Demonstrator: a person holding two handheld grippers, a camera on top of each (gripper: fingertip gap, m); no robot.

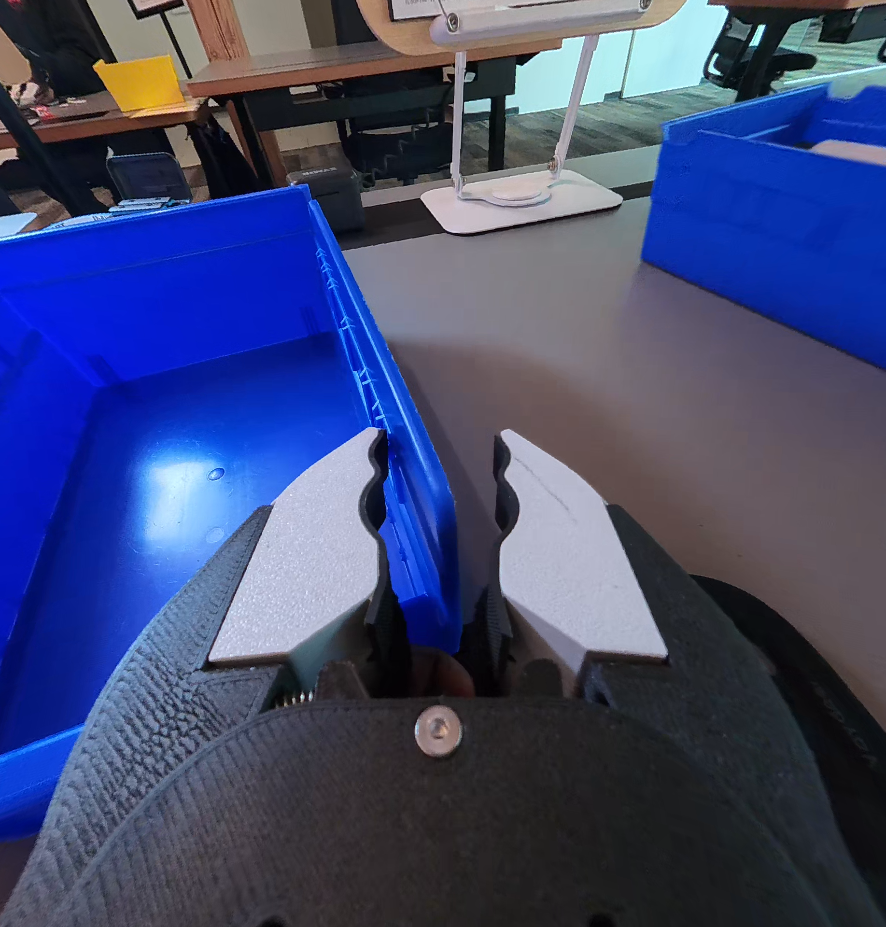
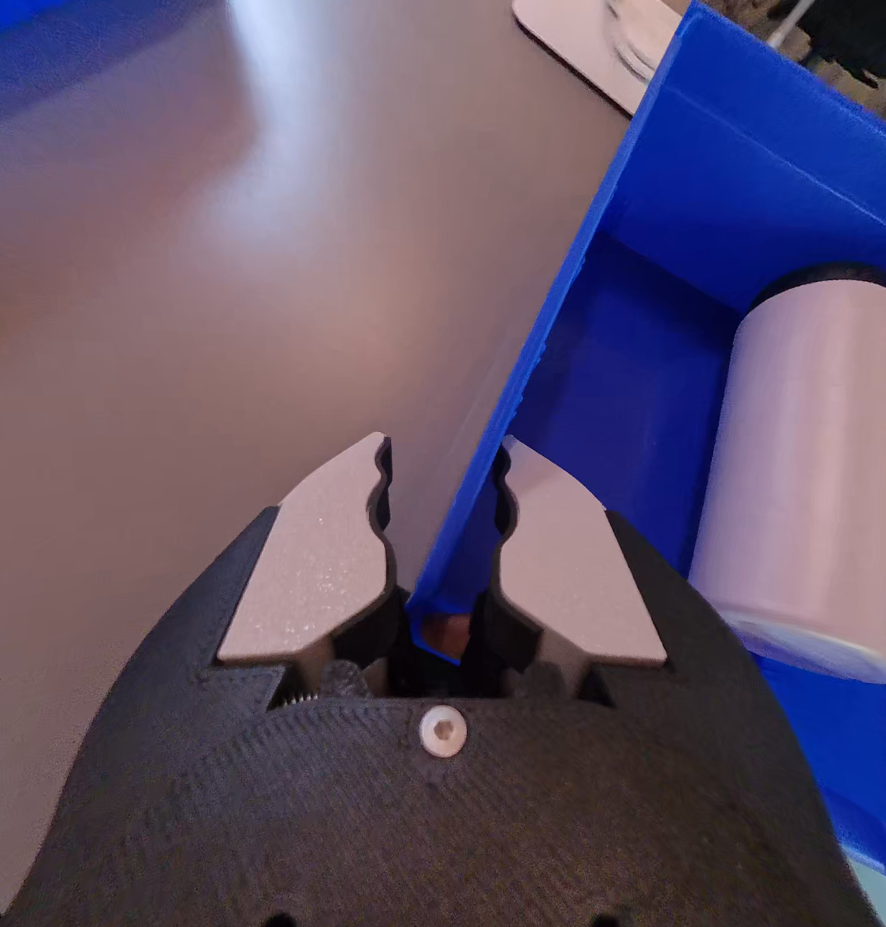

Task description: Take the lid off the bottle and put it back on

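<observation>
so, the left gripper (image 1: 438, 454) is hovering over the right-hand wall of a blue bin (image 1: 190, 321), its jaws standing apart with nothing between the pads, and the bin's rim is showing through the gap. nothing is showing on the bin's glossy floor in the part that is visible. a dark table (image 1: 606, 381) is stretching out ahead, with a white stand (image 1: 521, 200) sitting at its far edge. a second blue bin (image 1: 782, 241) is sitting off to the right, well apart from the first.

over on the right wrist view, the right gripper (image 2: 443, 446) is hanging above the left wall of that second bin (image 2: 731, 175), jaws parted and gripping nothing, one finger over the table (image 2: 280, 251) and the other over the bin's inside. the bottle (image 2: 802, 466) is lying on its side inside this bin, pale and smooth, near the far wall, just beside the right finger but apart from it. a dark end, possibly the lid (image 2: 822, 276), is pointing toward the far wall, though it is too blurred to be sure. the white stand's base (image 2: 591, 45) is peeking in at the top.
</observation>
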